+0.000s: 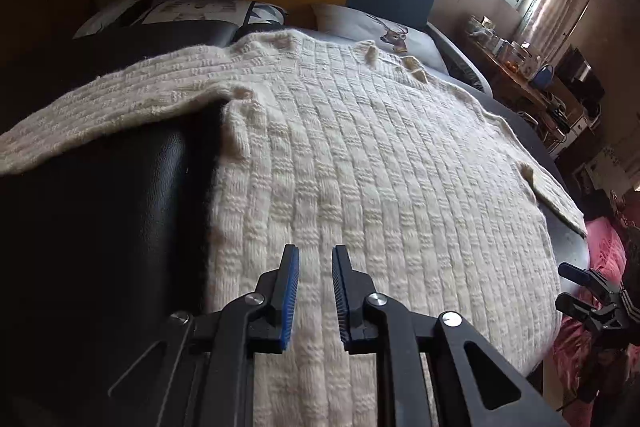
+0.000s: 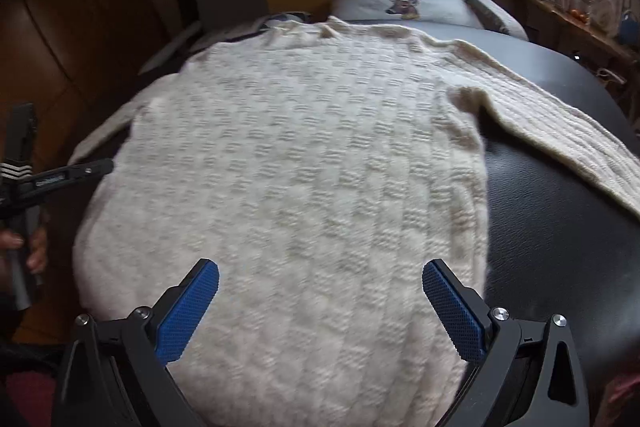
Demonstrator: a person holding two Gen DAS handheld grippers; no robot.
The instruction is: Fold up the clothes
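On the dark padded surface [image 2: 560,227] a cream knit sweater [image 2: 280,167] lies flat, long axis running away from both tongs toward the pillows, sleeves spread sideways. Left gripper [image 1: 315,259], jaws narrowly parted and empty, hovers over the hem; right gripper [image 2: 320,279], spread wide and empty, likewise. Neither is clearly nearer.

Legible text: none confirmed. Right wrist view: the left gripper [image 2: 72,171] carries a small pale printed mark on its dark arm, too blurred to read. Pillow [image 1: 394,35] bears a deer picture, no lettering. Second pillow [image 1: 192,11] shows dark marks, unreadable.
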